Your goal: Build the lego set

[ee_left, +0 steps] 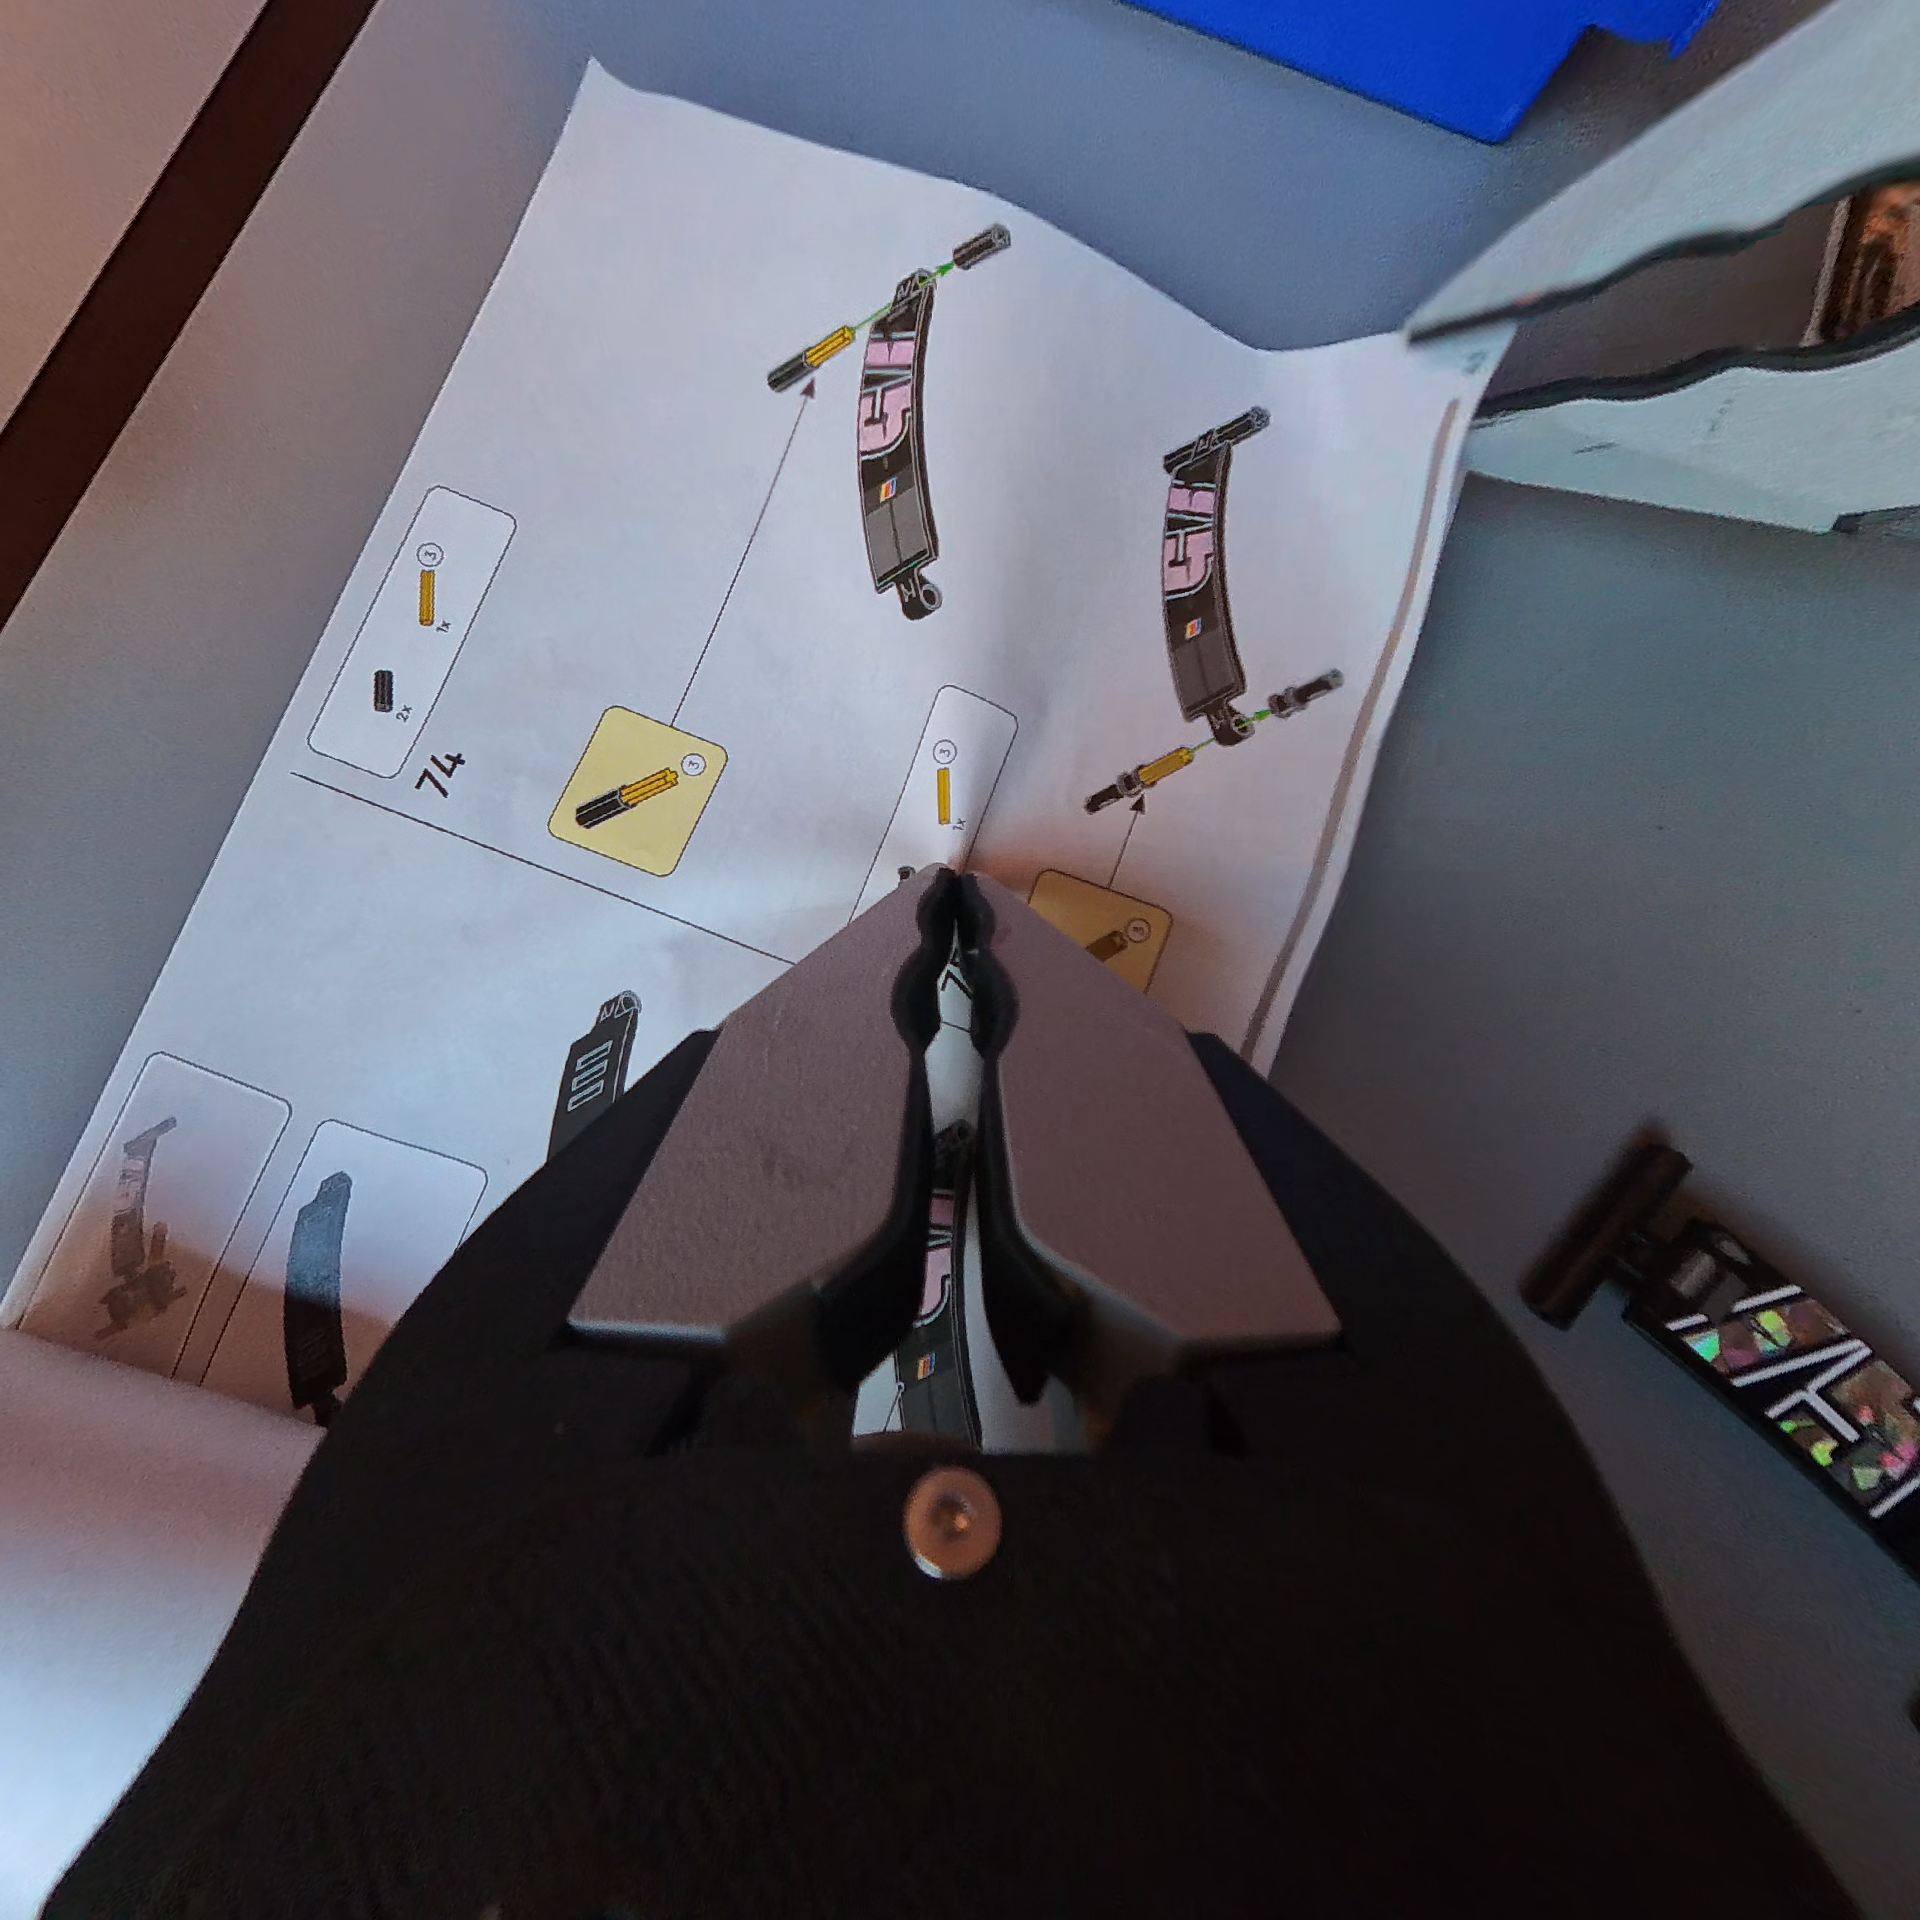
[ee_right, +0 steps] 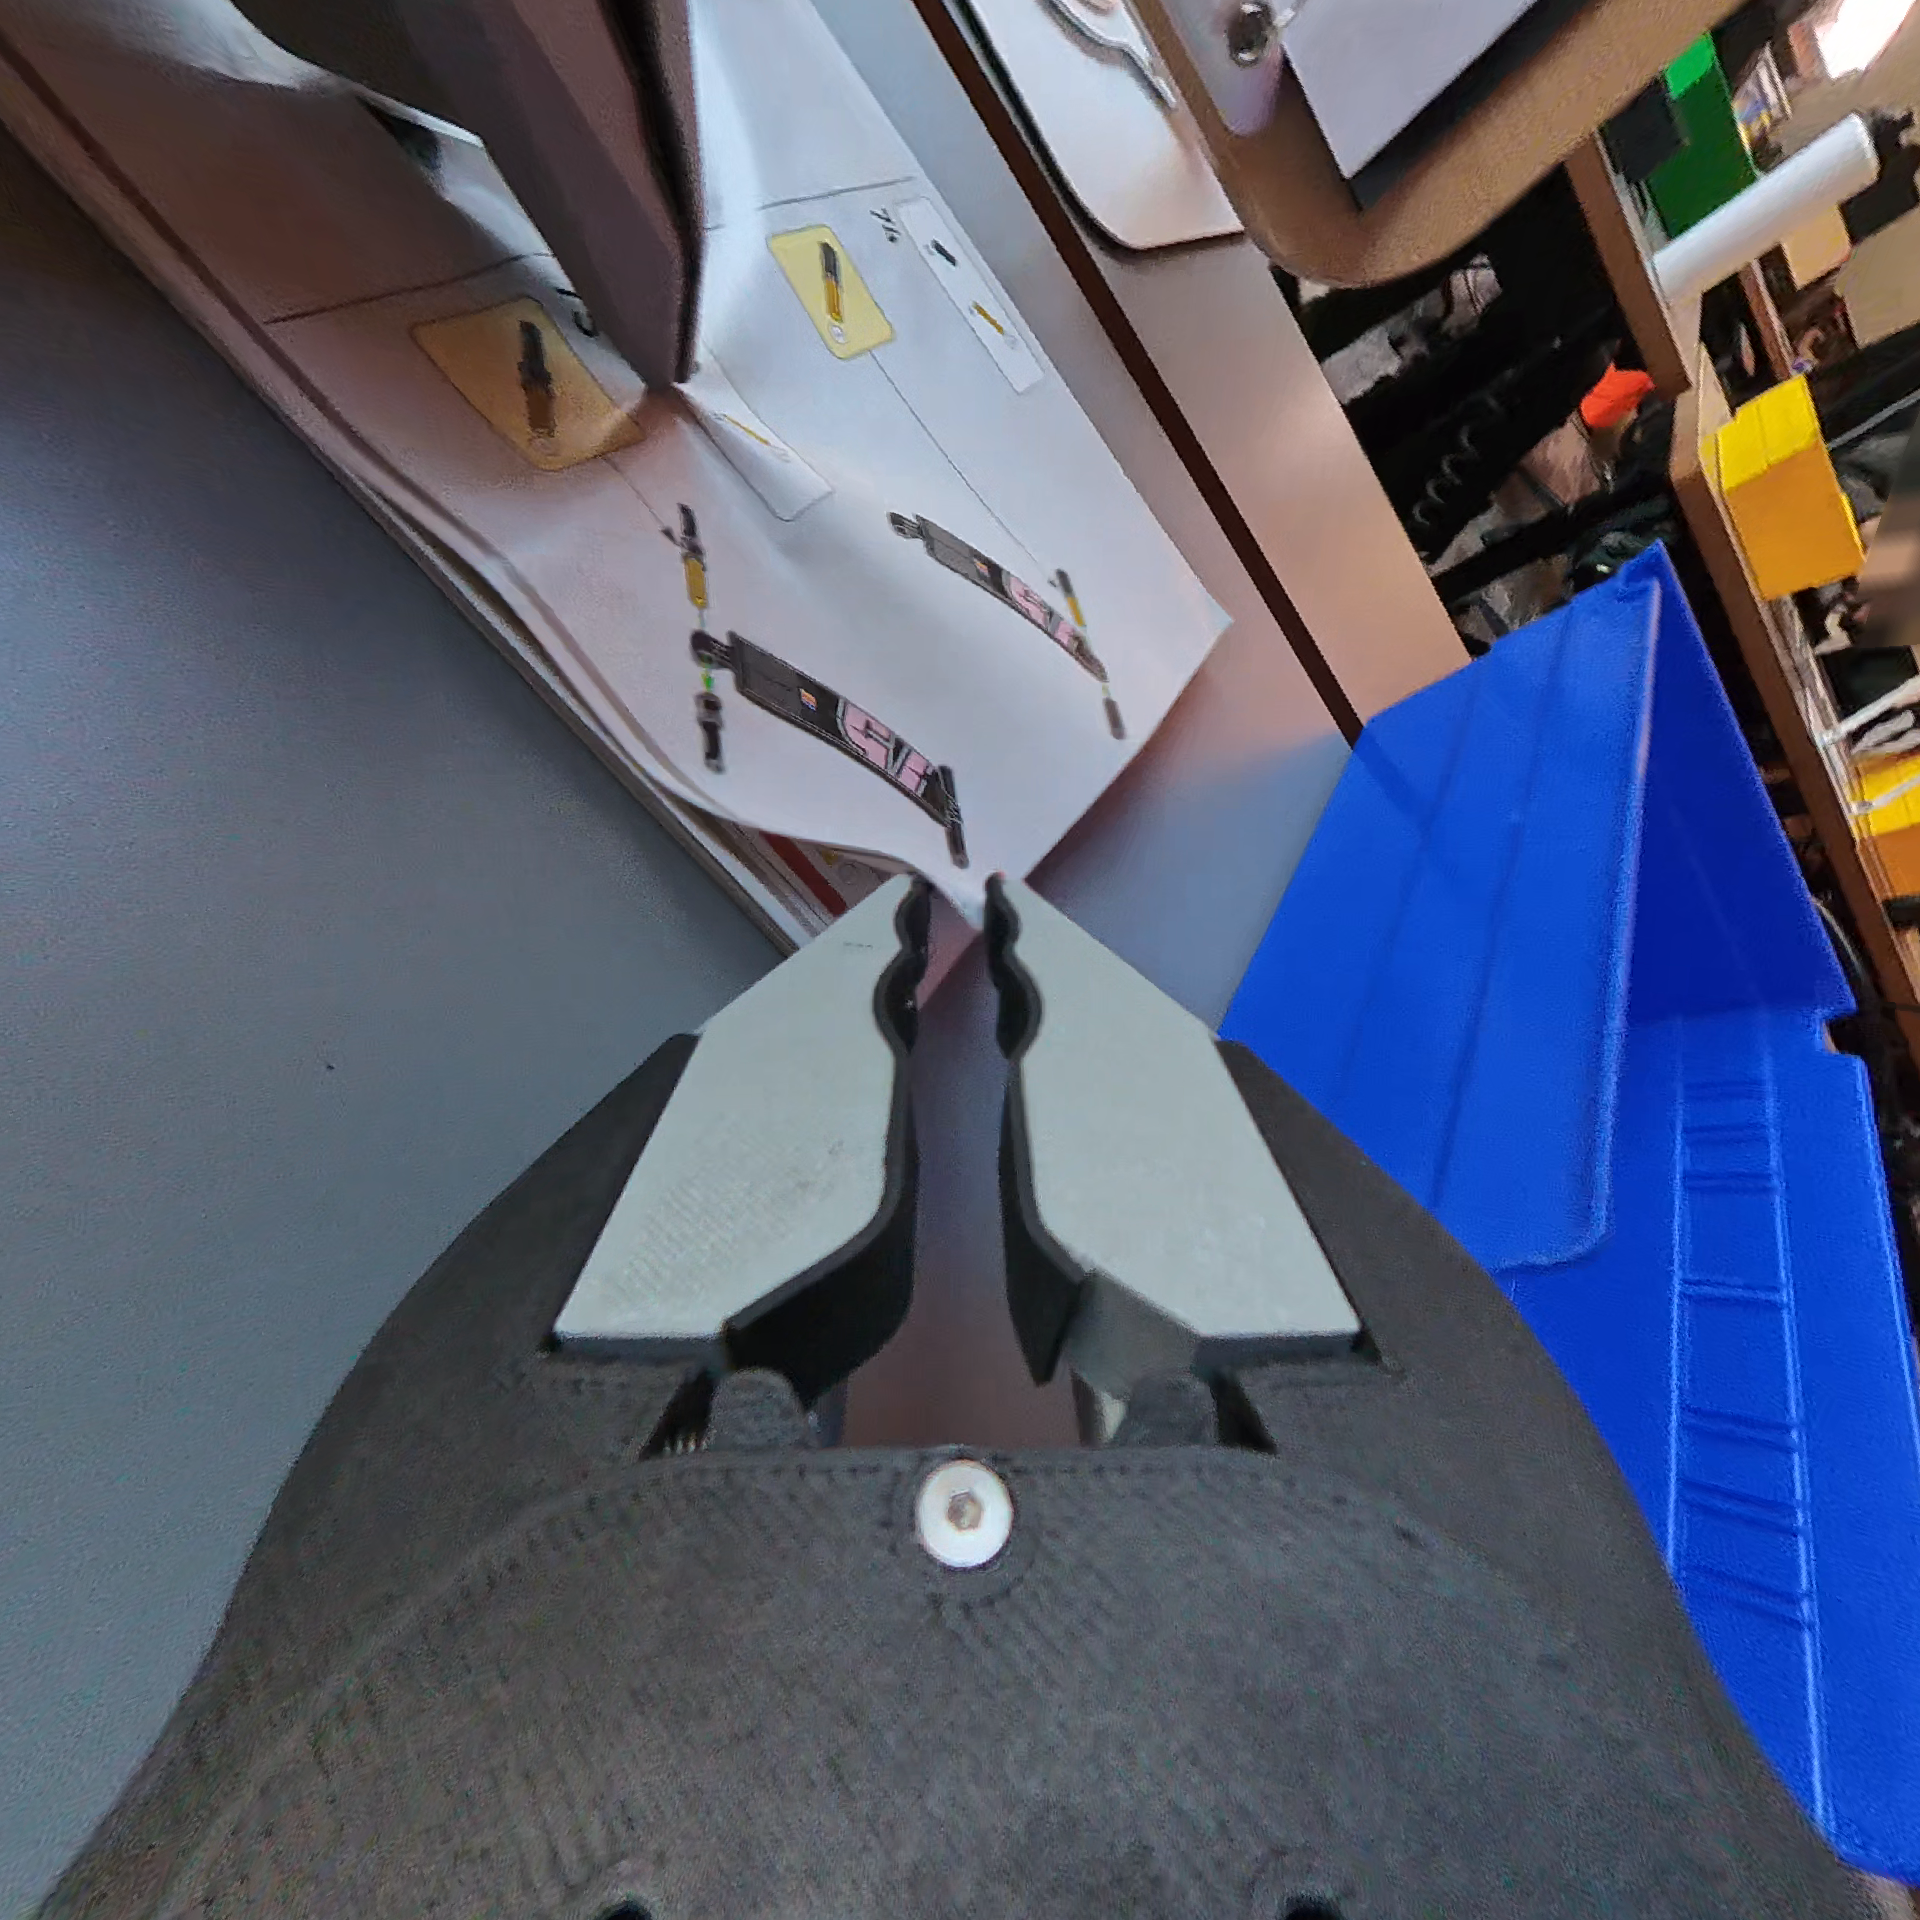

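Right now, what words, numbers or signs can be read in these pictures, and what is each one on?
I do not copy writing out; here is where it stands.
Open instruction booklet page: a printed step number and small count marks in parts boxes.
Pictured curved panels on it: large pink lettering, small coloured badge.
Black curved piece on the grey table: white lettering over glittery foil, partly cut off.
Blue bin: none seen.
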A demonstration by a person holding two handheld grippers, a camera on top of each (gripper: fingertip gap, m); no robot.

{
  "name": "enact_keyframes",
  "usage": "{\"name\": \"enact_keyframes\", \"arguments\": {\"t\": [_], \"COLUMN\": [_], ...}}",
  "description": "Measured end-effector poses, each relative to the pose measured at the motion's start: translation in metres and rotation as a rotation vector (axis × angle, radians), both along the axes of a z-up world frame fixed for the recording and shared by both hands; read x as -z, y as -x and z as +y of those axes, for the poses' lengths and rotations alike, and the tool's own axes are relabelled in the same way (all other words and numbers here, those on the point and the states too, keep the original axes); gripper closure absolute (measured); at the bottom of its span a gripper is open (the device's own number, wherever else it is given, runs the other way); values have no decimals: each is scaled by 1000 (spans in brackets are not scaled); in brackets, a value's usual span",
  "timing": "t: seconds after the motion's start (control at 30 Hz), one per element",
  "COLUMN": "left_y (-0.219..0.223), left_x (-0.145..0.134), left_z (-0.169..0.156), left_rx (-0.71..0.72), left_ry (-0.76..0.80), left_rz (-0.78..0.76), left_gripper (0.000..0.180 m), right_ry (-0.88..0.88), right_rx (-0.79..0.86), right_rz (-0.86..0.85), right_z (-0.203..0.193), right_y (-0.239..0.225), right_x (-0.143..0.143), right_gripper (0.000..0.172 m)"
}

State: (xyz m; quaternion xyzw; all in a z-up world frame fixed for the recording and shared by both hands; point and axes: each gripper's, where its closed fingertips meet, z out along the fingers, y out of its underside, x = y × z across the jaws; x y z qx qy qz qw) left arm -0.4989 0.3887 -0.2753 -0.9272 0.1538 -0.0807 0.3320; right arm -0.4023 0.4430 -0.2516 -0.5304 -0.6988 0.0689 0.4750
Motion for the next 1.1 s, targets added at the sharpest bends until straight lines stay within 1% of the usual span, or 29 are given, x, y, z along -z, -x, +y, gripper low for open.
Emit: {"name": "enact_keyframes", "arguments": {"t": [0.03, 0.2, 0.43, 0.57, 0.6, 0.63, 0.67, 0.7, 0.77, 0.8, 0.83, 0.87, 0.9, 0.93, 1.0, 1.03, 1.07, 1.1], "left_y": [0, 0, -1, -30, -41, -53, -63, -72, -85, -86, -85, -83, -80, -78, -71, -64, -53, -37], "left_x": [0, 0, -2, -18, -21, -23, -25, -27, -30, -30, -28, -27, -28, -31, -42, -51, -60, -70], "left_z": [0, 0, -1, 2, 3, 4, 6, 8, 16, 20, 23, 25, 27, 27, 21, 15, 6, -5], "left_rx": [-1, -8, -14, 28, 53, 89, 111, 132, 164, 168, 170, 176, 177, 185, 159, 130, 93, 47], "left_ry": [-1, -6, 9, -13, -17, -10, -4, -12, -37, -46, -47, -52, -72, -100, -140, -170, -206, -246], "left_rz": [-4, -13, 2, -58, -55, -50, -38, -18, 43, 85, 131, 174, 213, 236, 213, 191, 175, 167], "left_gripper": [180, 180, 180, 180, 149, 126, 128, 126, 125, 127, 137, 157, 173, 180, 180, 180, 180, 180], "right_ry": [-12, -52, 7, 73, 95, 114, 133, 148, 173, 188, 206, 222, 229, 222, 198, 203, 225, 255], "right_rx": [-16, -84, -66, -63, -62, -61, -60, -61, -58, -61, -71, -81, -91, -102, -110, -102, -96, -97], "right_rz": [-8, -3, 3, 77, 96, 111, 124, 138, 159, 172, 189, 207, 222, 241, 311, 335, 352, 365], "right_z": [-2, -10, -8, -10, -10, -11, -11, -12, -12, -13, -15, -18, -19, -20, -20, -18, -17, -17], "right_y": [2, 8, 5, 7, 7, 7, 7, 7, 7, 7, 8, 8, 8, 8, 6, 4, 2, 1], "right_x": [2, 2, 3, -10, -14, -16, -18, -21, -25, -28, -30, -33, -36, -40, -53, -57, -60, -62], "right_gripper": [168, 172, 172, 172, 172, 172, 172, 172, 172, 172, 172, 172, 172, 172, 170, 163, 158, 158]}}
